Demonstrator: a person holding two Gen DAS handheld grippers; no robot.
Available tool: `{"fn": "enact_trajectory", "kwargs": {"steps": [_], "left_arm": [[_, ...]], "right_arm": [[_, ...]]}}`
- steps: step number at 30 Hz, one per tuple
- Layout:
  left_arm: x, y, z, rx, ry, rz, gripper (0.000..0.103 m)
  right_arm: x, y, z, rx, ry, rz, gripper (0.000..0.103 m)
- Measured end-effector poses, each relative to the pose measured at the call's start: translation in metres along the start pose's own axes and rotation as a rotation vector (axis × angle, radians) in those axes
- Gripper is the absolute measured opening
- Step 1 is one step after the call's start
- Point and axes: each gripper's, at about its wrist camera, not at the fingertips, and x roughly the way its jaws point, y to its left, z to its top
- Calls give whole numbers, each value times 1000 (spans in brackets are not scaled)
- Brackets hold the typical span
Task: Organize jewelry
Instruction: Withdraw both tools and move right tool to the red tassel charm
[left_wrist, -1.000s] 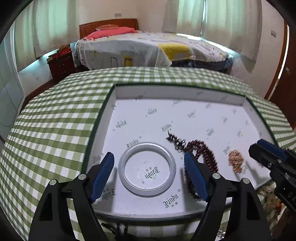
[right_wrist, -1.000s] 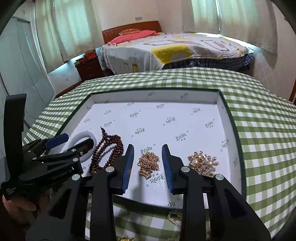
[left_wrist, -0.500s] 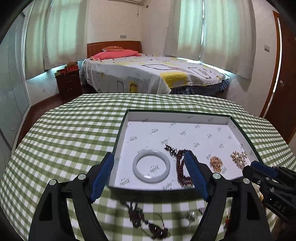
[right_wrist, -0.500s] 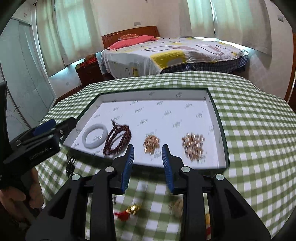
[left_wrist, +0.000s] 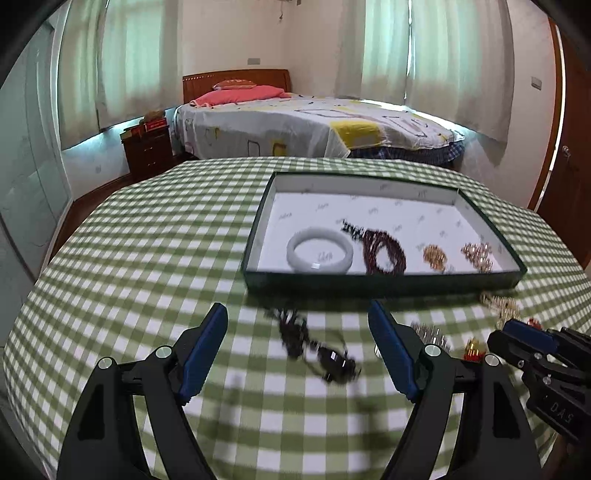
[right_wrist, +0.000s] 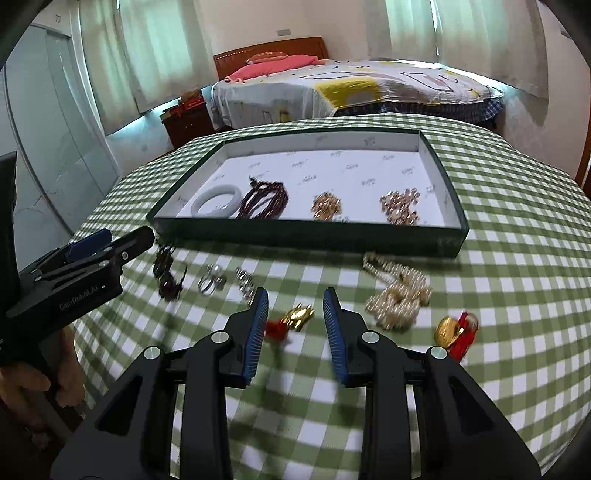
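In the dark green shallow tray (right_wrist: 306, 233), left to right: one white jade bangle (right_wrist: 217, 200), one dark red bead strand (right_wrist: 265, 199), one gold chain clump (right_wrist: 326, 205), one pearl-and-gold brooch (right_wrist: 400, 205). On the checked cloth before it: one black pendant necklace (right_wrist: 168, 275), two silver rings (right_wrist: 227, 281), one gold-and-red charm (right_wrist: 291, 319) between the parted fingers of the empty right gripper (right_wrist: 294, 325), one pearl necklace (right_wrist: 399, 291), and another gold-and-red charm (right_wrist: 457, 328). The left gripper (left_wrist: 297, 349) is spread wide, empty.
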Motion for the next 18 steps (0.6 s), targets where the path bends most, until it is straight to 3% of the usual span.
{"fn": "enact_trajectory", "kwargs": {"steps": [14,18], "left_arm": [[-4,13,-21,-35,35,13,76],[-3,11,-23,-31,43,7,76]], "right_arm": [[13,22,-11,-66,26,-5,29],[19,21,-14,-69,46,-13,19]]}}
